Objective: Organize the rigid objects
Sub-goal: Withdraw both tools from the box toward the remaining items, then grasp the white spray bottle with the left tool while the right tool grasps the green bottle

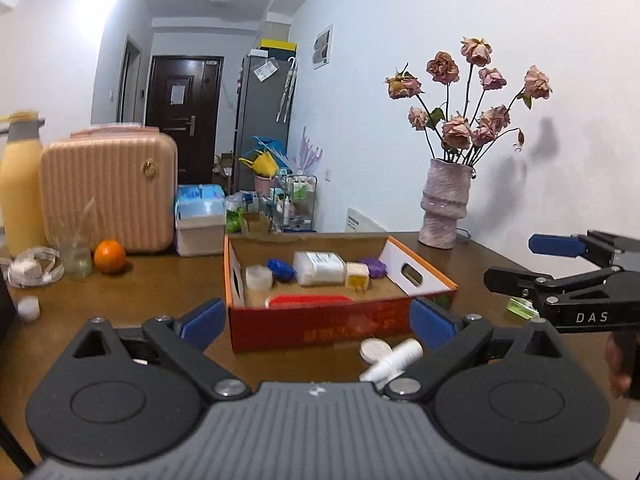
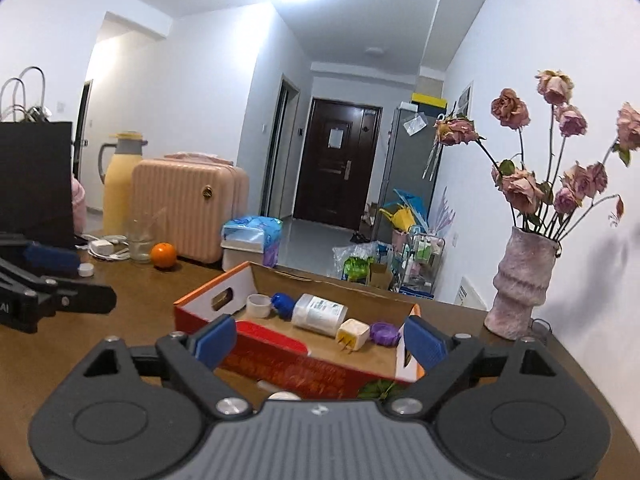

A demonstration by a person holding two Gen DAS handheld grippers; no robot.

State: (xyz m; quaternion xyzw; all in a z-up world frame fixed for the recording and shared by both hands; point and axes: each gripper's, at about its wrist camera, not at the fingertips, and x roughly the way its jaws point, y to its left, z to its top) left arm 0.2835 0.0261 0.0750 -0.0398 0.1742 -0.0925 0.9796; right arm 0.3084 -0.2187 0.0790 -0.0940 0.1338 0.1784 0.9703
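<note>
The left tongs (image 1: 318,322) and right tongs (image 2: 320,342) both gape wide with nothing between them, in front of the red cardboard box (image 1: 320,326) on the worktop (image 1: 160,292). A white bottle (image 1: 320,267) lies inside it; another small white bottle (image 1: 394,360) lies outside.

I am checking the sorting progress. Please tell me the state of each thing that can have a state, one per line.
Cardboard box: open on top, partly filled.
White bottle: lying on its side, in the box.
Plug adapter: in the box, prongs facing out.
White tube: lying on the table, outside the box.
Left tongs: open, empty.
Right tongs: open, empty.
</note>
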